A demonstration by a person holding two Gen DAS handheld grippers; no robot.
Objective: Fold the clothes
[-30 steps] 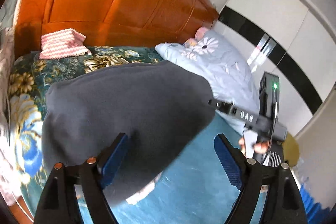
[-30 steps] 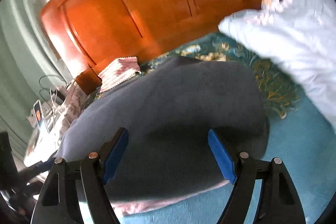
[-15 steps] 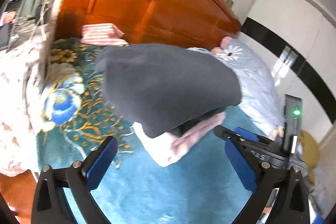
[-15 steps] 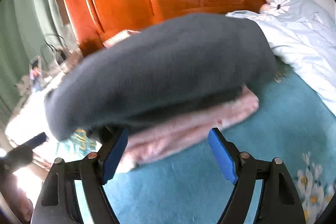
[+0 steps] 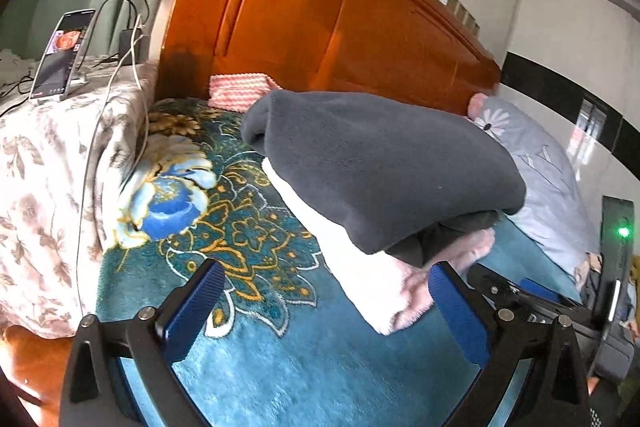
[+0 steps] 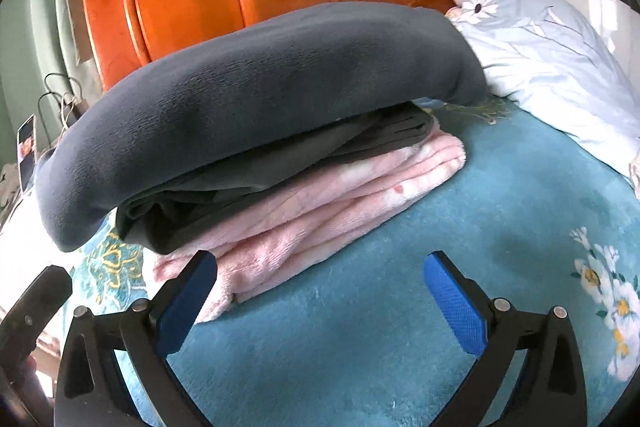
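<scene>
A folded dark grey fleece garment (image 5: 384,163) lies on top of a stack on the teal bed blanket (image 5: 280,359). Under it are a darker folded piece (image 6: 248,183) and a folded pink fleece (image 6: 320,211), which also shows in the left wrist view (image 5: 384,291). My left gripper (image 5: 324,303) is open and empty, just in front of the stack's near corner. My right gripper (image 6: 320,295) is open and empty, close to the stack's pink edge. The right gripper's body shows at the lower right of the left wrist view (image 5: 532,299).
An orange wooden headboard (image 5: 320,27) stands behind. A pale blue flowered pillow (image 6: 552,67) lies right of the stack. A pink-white folded cloth (image 5: 240,91) sits by the headboard. A bedside stand with a floral cover (image 5: 52,163) holds a phone (image 5: 60,55) and cables.
Both grippers have drawn back and down from the grey garment, which now rests on the stack. The pink and dark layers beneath it have come into view.
</scene>
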